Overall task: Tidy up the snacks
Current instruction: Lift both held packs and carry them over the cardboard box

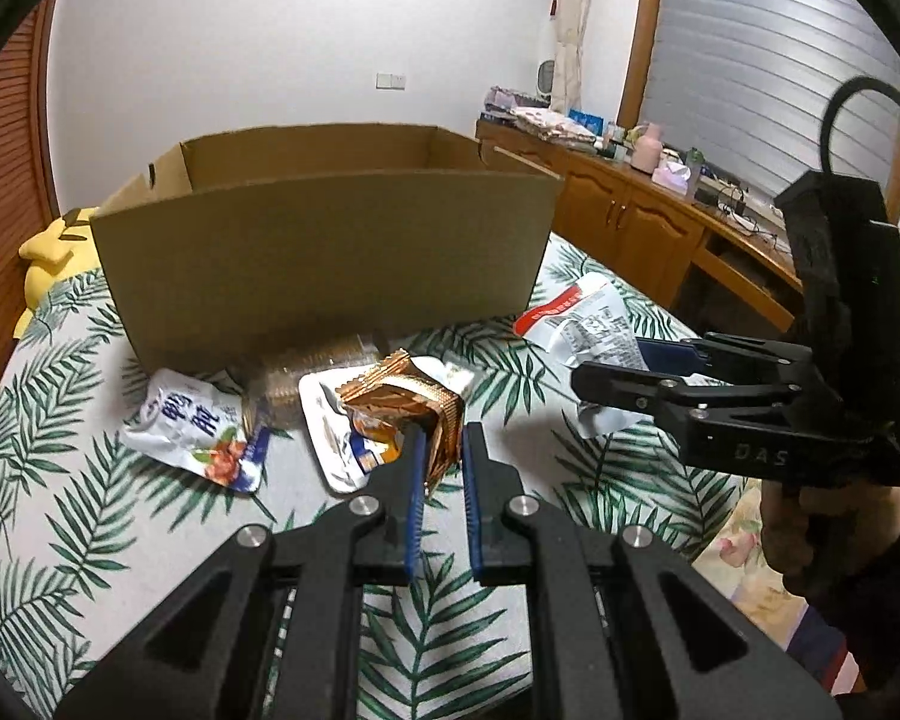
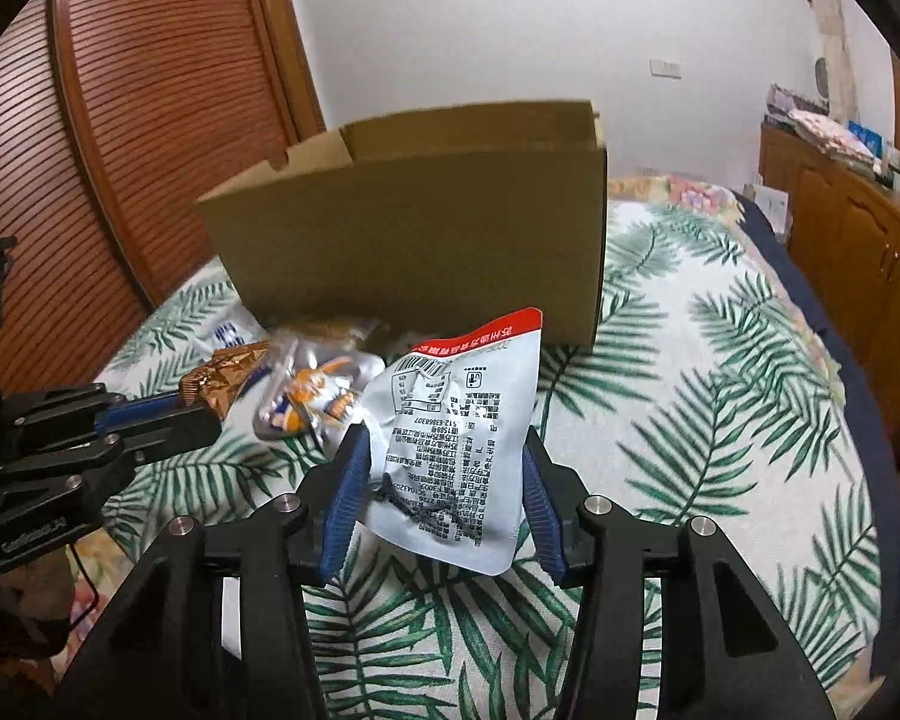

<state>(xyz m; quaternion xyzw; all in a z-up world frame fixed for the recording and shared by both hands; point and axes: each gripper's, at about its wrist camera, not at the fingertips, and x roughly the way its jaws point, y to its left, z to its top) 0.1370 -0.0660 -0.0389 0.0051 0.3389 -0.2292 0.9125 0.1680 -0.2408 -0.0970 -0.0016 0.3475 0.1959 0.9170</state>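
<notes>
Snack packets lifted before cardboard box (image 1: 324, 258) on leaf-print bed (image 2: 720, 408).
Left gripper (image 1: 440, 450) clamped on copper packet (image 1: 408, 402); right gripper (image 2: 444, 480) gripping white pouch (image 2: 462, 438) — loose packets (image 1: 198, 432) below, box interior hidden.

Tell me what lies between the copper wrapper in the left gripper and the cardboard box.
In the left wrist view, a clear plastic tray of biscuits lies between the copper wrapper, pinched by the left gripper, and the cardboard box.
</notes>
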